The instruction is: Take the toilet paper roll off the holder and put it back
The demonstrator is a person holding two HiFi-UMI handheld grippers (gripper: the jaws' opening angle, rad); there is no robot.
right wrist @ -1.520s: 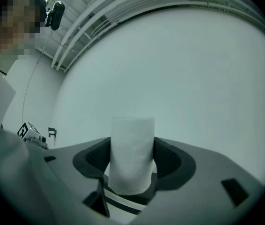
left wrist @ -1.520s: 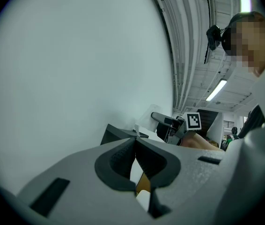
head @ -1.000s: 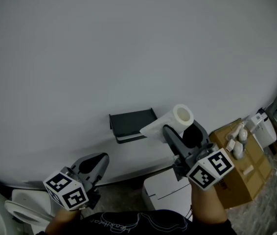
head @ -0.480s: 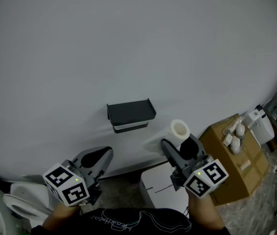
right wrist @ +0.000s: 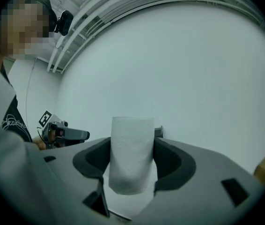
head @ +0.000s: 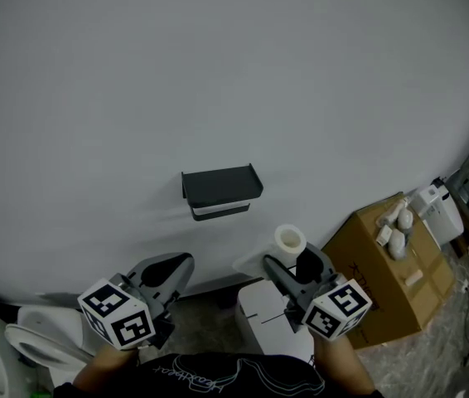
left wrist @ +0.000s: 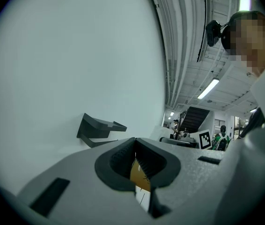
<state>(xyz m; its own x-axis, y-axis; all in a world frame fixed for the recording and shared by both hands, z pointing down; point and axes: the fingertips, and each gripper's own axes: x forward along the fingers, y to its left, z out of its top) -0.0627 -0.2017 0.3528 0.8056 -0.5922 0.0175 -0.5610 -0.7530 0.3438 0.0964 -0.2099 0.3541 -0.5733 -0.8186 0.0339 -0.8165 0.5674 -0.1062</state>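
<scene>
White toilet paper roll [head: 289,242] stands upright, clamped between the 2 jaws of the right gripper [head: 291,261]. It is off the black holder [head: 221,191], low and to the right of the holder's right corner on the grey wall [head: 218,73]. The left gripper [head: 171,266] has its jaws pressed together, empty. Script on the person's dark shirt [head: 218,376] is too blurred to read.

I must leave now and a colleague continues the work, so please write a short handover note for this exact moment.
Left hand-held gripper: shut, empty, held low, apart from the holder.
Right hand-held gripper: shut on the toilet paper roll, below and right of the holder.
Done: the roll is off; the holder is bare.
Left to do: put the roll back on the holder.
</scene>
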